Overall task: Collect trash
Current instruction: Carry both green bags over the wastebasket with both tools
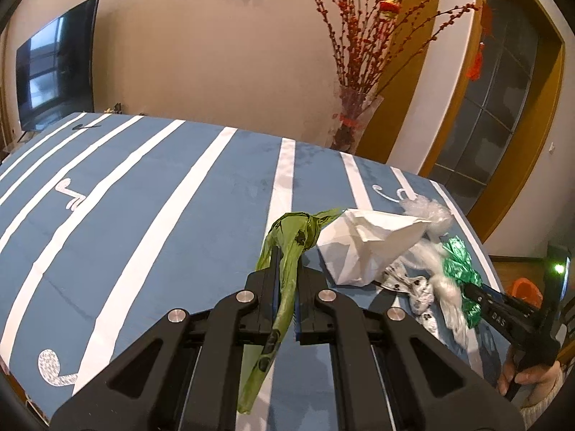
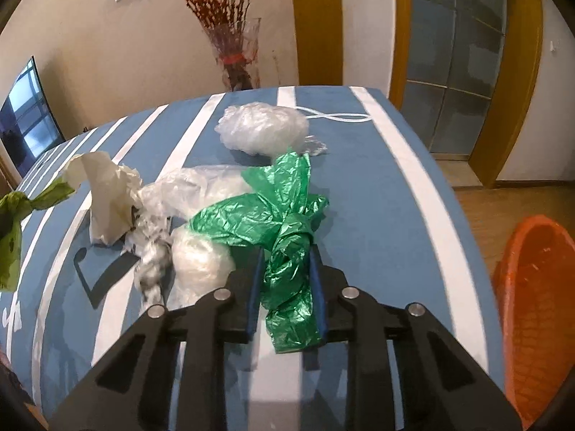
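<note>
Holding an olive bag clamped in our left tool, we keep it lifted. Our right tool pinches the green bag, ready for the orange bin beside it.

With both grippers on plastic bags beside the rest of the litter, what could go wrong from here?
1. The dark green plastic bag between the right gripper pads lies against the clear plastic wads; lifting may drag them along.
2. That bag is loose and slippery, so it may slide free before reaching the orange basket.
3. The knotted olive-green bag in the shut left gripper dangles near the crumpled white paper and might sweep it off the table.
</note>
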